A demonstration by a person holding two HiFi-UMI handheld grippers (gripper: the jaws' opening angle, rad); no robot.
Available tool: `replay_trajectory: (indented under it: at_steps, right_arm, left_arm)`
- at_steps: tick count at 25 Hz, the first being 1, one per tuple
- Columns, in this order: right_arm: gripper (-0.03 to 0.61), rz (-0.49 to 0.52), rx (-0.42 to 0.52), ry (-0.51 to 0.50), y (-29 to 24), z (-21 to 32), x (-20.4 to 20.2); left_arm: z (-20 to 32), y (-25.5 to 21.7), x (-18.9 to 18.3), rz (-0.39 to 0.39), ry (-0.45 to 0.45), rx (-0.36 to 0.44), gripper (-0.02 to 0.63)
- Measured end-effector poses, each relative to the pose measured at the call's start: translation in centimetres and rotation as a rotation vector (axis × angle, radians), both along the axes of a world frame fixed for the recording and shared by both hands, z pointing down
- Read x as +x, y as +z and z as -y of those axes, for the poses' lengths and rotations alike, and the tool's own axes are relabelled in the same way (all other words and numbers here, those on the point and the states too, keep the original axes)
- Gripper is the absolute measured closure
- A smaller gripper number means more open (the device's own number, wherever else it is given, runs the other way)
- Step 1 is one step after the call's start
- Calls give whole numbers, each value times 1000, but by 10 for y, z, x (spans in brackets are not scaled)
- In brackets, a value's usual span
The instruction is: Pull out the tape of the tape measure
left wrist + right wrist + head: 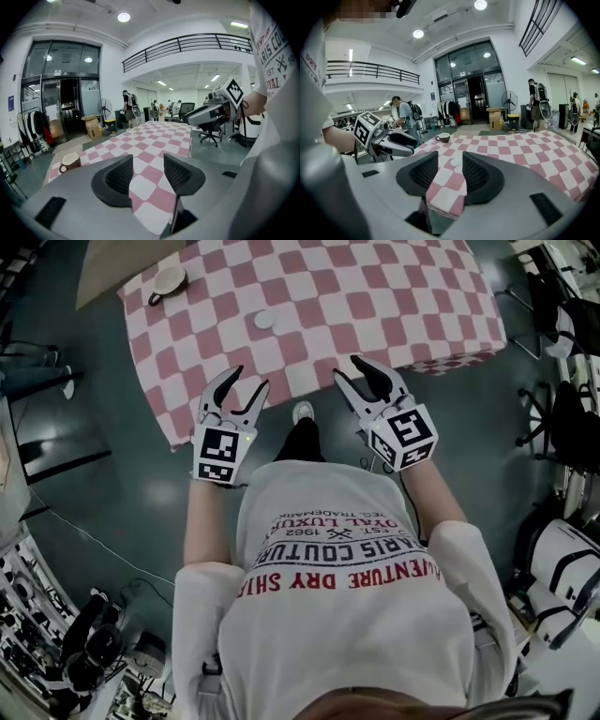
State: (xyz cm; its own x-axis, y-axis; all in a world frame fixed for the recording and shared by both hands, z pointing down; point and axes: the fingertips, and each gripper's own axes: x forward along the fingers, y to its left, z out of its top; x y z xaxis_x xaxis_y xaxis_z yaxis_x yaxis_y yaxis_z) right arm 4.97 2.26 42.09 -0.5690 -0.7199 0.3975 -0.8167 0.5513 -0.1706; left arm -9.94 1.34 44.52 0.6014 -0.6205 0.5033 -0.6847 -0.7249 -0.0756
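— White T-shirt (347,615) with red and dark lettering fills the bottom of the head view, and the person's forearms reach forward from it. Where is the tape measure?

— It looks to be the small round white thing on the table: the tape measure (265,320) lies on the pink-and-white checked tablecloth (375,306), well apart from both grippers. Nothing touches it.

— And the grippers?

— At the near edge of the cloth, the left gripper (249,381) hangs with its jaws apart. Its own view shows only checked cloth in the gap. Level with it, the right gripper (348,367) also has its jaws released and grasps nothing. In the right gripper view the round white thing shows through the gap, but it is far off on the table, not between the pads.

— What else is there?

— A brown cup (169,280) with a white inside stands near the far left corner, well apart from the tape measure. Below the table edge, between the two grippers, a white shoe (303,412) rests on the dark floor (112,456).
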Motion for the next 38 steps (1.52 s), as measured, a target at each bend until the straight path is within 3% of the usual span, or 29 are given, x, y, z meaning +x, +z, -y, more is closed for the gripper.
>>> replay_trajectory:
  at_steps: [8, 14, 17, 28, 37, 38]
  right_arm:
    - [411, -16, -58, -46, 27, 74, -10]
    - [411, -24, -133, -94, 57, 102, -22]
    - [411, -28, -159, -106, 69, 113, -24]
    - [410, -39, -198, -140, 99, 143, -27]
    - [411, -48, -212, -149, 100, 141, -21]
    - [411, -50, -216, -151, 101, 140, -21]
  left_arm:
    - [63, 60, 2, 189, 137, -69, 386]
    - [87, 111, 5, 349, 347, -133, 334]
    - [102, 127, 6, 410, 410, -142, 334]
    - [118, 175, 20, 536, 653, -231, 334]
    - [117, 182, 27, 546, 776, -378, 336]
    - [118, 182, 27, 548, 784, -388, 359]
